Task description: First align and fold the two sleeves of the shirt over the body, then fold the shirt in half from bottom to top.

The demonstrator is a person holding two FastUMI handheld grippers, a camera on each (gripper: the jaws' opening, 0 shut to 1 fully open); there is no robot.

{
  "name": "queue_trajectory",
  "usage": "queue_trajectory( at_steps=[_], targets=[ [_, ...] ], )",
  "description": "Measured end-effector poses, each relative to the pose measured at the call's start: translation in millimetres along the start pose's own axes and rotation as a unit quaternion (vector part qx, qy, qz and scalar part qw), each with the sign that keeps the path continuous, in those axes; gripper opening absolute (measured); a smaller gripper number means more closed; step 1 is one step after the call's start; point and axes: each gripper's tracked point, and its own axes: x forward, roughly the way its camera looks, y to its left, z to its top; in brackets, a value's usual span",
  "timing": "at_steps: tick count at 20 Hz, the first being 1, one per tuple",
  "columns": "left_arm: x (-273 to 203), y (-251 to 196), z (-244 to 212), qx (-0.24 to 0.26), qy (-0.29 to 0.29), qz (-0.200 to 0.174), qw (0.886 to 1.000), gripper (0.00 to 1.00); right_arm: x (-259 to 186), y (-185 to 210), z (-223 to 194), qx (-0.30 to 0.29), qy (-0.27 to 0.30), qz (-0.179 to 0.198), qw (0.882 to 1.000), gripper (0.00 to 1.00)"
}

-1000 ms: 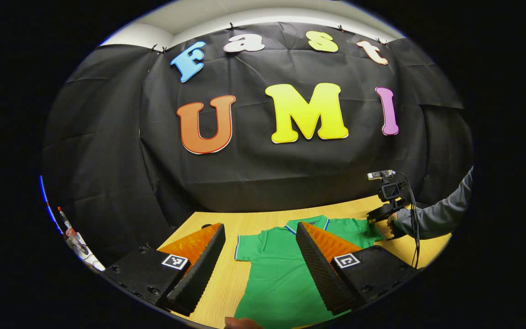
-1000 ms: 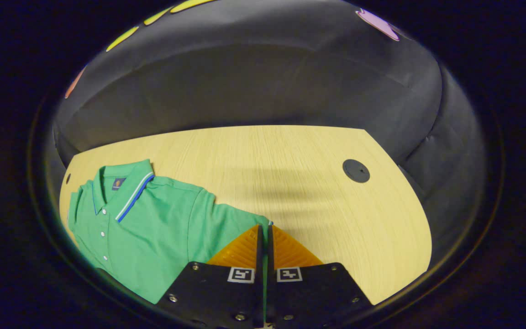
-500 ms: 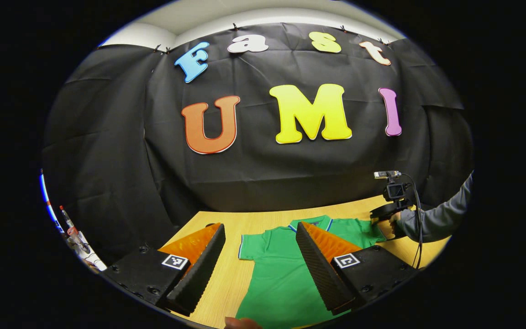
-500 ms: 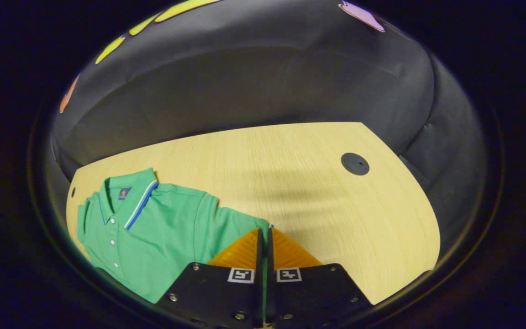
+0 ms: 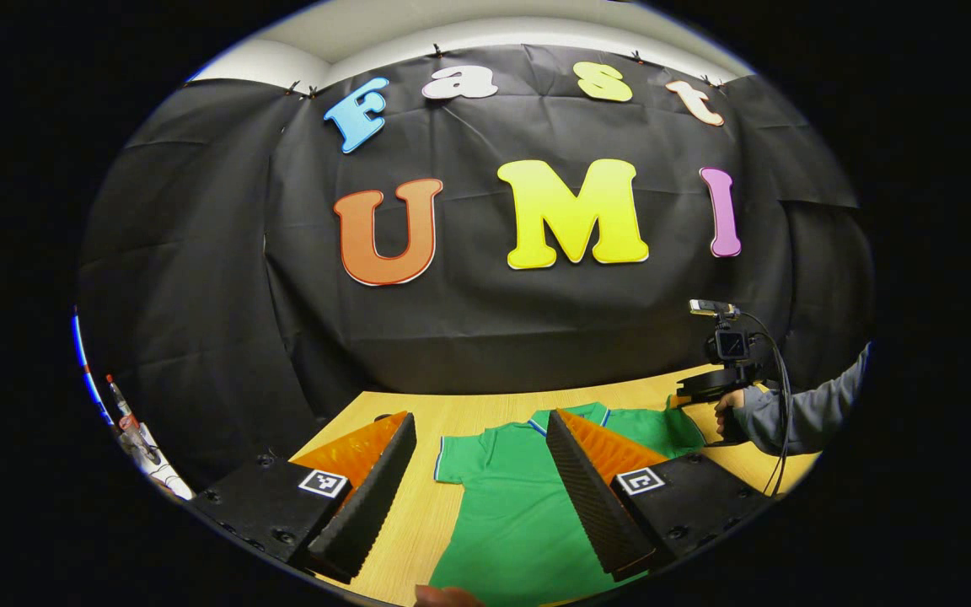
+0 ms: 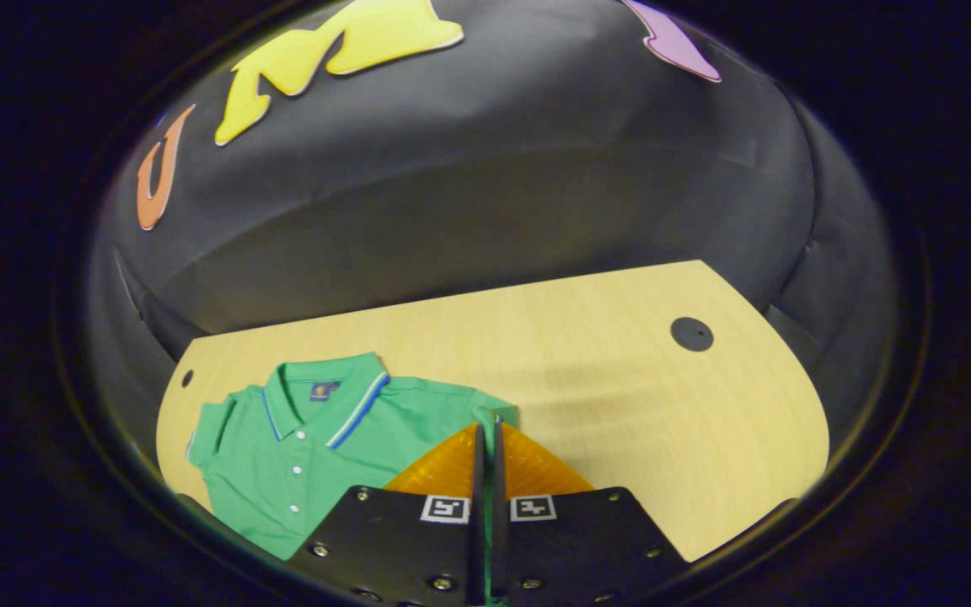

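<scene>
Shirt point(image 6: 317, 455) of green cloth lies face up on the pale wooden worktop point(image 6: 620, 405), collar toward the booth's black wall, a row of small white buttons running down the placket and a white-and-blue stripe edging the collar; in the right gripper view the right gripper point(image 6: 488, 443) has its two fingers pressed together on the edge of the shirt's sleeve point(image 6: 498, 419), a thin strip of green cloth showing in the slit between them, and the sleeve is drawn up off the wood toward the gripper; a round dark cap point(image 6: 692, 334) sits in the worktop well to the far side, apart from the shirt, with a smaller dark hole point(image 6: 187, 378) near the opposite corner, just beyond the shirt's other shoulder; in the left gripper view the left gripper point(image 5: 477, 430) is spread wide, its fingers apart with nothing between them, poised above the near part of the worktop point(image 5: 469, 409) with the shirt point(image 5: 511, 506) showing through the gap, its other sleeve point(image 5: 449, 456) lying flat; farther off in that view the right gripper point(image 5: 717, 384) stands at the shirt's far sleeve, held by a hand point(image 5: 726, 405) in a grey sleeve point(image 5: 814, 405), a small camera mounted on top and a cable looping down from it.
</scene>
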Motion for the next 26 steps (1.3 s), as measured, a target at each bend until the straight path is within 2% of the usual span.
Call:
queue_trajectory(
  at_steps=[5,9,16,24,25,26],
  targets=[
    [0.8,3.8,-3.7,-0.004,0.004,0.002,1.0,1.0,-7.9,49.3,-18.4,-0.013,0.006,0.044,0.999,0.04],
    [-2.5,13.1,-5.0,-0.003,0.008,0.011,1.0,0.99,-3.4,73.6,-41.5,-0.02,0.025,0.058,0.998,0.04],
    [-2.2,25.2,-6.4,-0.005,0.01,0.024,1.0,1.0,1.0,101.4,-65.6,-0.029,0.045,0.074,0.996,0.04],
    [3.2,24.9,-8.8,-0.005,0.013,0.021,1.0,1.0,3.6,123.6,-86.9,-0.038,0.067,0.095,0.993,0.03],
    [4.4,25.4,-11.4,-0.005,0.015,0.021,1.0,1.0,2.3,131.2,-96.6,-0.029,0.087,0.114,0.989,0.04],
    [5.4,25.3,-13.9,-0.006,0.018,0.021,1.0,1.0,-3.8,136.8,-108.7,-0.023,0.111,0.133,0.985,0.19]
  ],
)
